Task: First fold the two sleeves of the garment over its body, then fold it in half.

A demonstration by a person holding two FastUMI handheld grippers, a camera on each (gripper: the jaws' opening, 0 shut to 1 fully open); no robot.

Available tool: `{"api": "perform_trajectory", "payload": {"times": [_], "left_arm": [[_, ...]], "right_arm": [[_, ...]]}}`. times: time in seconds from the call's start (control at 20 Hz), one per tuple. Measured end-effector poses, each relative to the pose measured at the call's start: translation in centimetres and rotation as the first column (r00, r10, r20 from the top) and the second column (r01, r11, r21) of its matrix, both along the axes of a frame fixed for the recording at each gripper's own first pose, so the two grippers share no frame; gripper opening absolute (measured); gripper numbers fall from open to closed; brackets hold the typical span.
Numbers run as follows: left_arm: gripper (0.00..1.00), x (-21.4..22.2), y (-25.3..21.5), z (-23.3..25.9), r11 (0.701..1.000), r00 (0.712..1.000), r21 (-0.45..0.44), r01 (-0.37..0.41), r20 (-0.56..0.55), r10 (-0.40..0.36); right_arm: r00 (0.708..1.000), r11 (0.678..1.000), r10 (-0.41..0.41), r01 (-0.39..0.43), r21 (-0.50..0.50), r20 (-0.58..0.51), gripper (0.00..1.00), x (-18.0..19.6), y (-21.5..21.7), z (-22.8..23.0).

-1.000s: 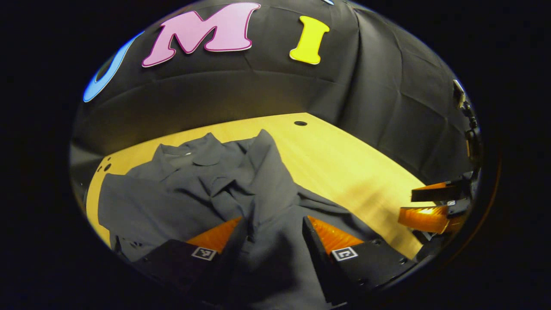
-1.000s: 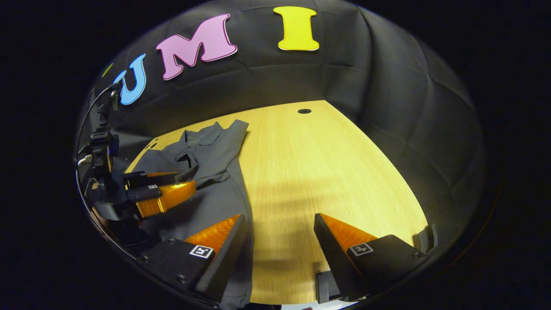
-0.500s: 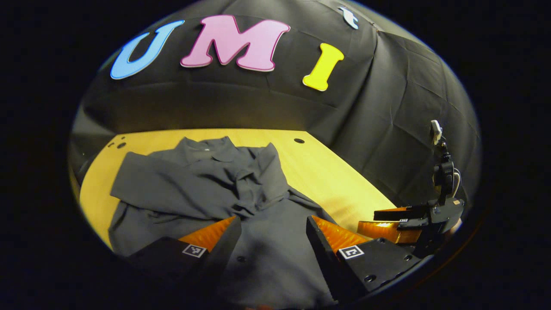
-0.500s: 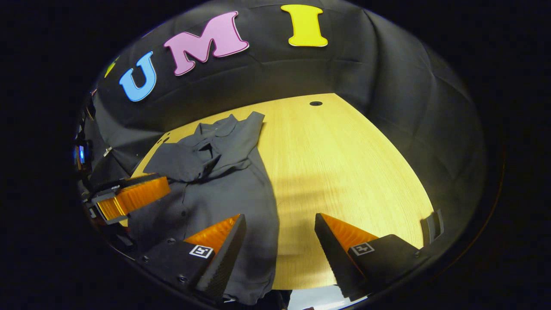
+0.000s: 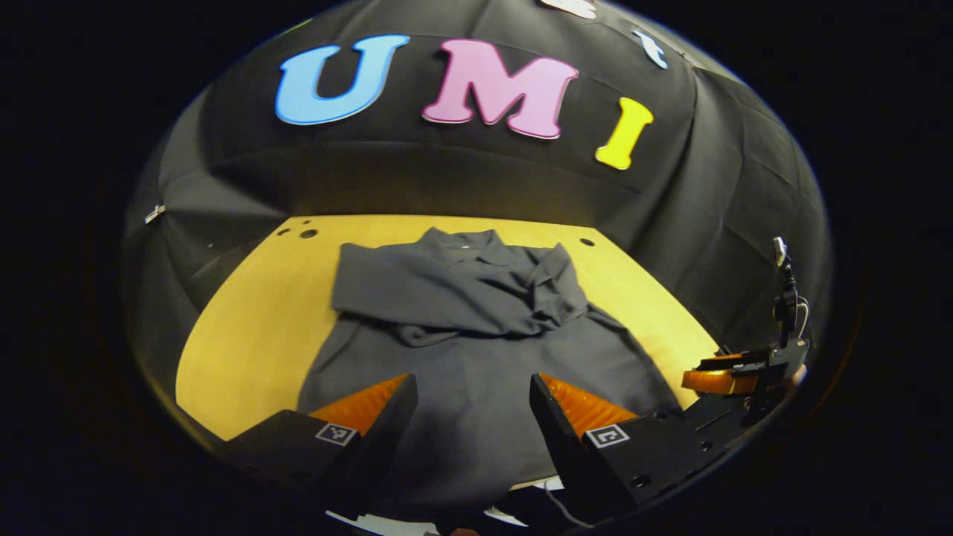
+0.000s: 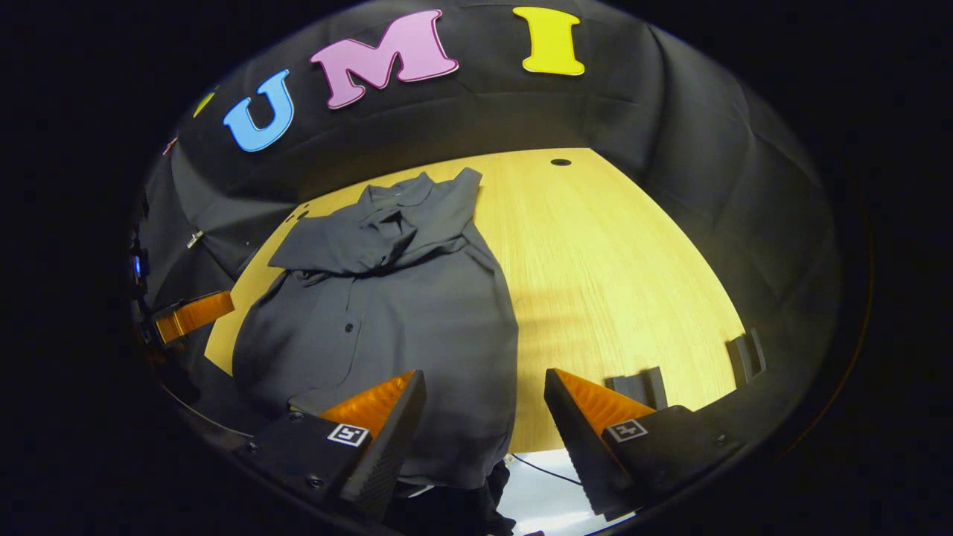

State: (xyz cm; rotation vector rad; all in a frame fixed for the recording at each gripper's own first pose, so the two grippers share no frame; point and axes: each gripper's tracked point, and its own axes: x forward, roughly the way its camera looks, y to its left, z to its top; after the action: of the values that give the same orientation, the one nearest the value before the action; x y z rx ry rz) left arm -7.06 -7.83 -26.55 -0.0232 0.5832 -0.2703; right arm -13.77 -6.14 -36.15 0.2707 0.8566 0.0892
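Left gripper (image 5: 469, 406), in the left gripper view, hangs with its jaws spread wide above the near hem of the garment (image 5: 476, 350) and grips nothing. This dark grey shirt lies flat on the wooden worktop (image 5: 253, 313), collar (image 5: 461, 242) toward the booth's black cloth wall (image 5: 461, 179), hem toward the near edge. Both sleeves are folded in over the chest: the left sleeve (image 5: 417, 286) lies as a broad band across the upper body, and the right sleeve (image 5: 558, 279) is turned in at the other shoulder, the two meeting in a rumpled overlap. Off to the right of this view, past the shirt's edge, the right gripper (image 5: 726, 372) shows at the worktop's rim; from here I cannot tell how far apart its fingers stand.

Turning to the right gripper view, the right gripper (image 6: 484, 413) is also wide open and empty, one finger over the shirt's lower hem, the other over bare wood. The garment (image 6: 394, 313) lies left of centre, its sleeves crossed below the collar (image 6: 394, 195) and its buttons visible down the front. At the far left edge, part of the left gripper (image 6: 190, 316) shows beside the worktop (image 6: 610, 260).
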Motion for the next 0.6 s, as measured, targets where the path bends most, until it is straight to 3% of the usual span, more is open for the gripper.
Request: {"api": "perform_trajectory", "payload": {"times": [0.05,0.1,0.4,0.6], "left_arm": [[0.91,-0.5,1.7,-0.5,1.000,1.000,0.009,-0.023,-0.013,0.023],[0.96,-0.9,3.4,-1.0,0.999,0.999,0.017,-0.047,-0.027,0.047],[0.96,-2.8,10.6,-4.8,0.984,0.978,0.031,-0.174,-0.109,0.176],[0.96,-4.7,13.2,-9.0,0.977,0.952,0.038,-0.209,-0.220,0.212]], "right_arm": [[1.000,1.000,0.003,-0.003,-0.002,-0.008,0.99,-0.3,0.4,-0.2],[1.000,1.000,0.006,-0.006,-0.001,-0.016,0.99,-0.5,0.8,-0.4],[0.997,1.000,0.012,-0.014,-0.025,-0.080,0.99,-1.9,2.2,-2.8],[0.993,1.000,0.004,-0.008,-0.030,-0.122,0.99,-2.8,2.6,-4.2]]}}
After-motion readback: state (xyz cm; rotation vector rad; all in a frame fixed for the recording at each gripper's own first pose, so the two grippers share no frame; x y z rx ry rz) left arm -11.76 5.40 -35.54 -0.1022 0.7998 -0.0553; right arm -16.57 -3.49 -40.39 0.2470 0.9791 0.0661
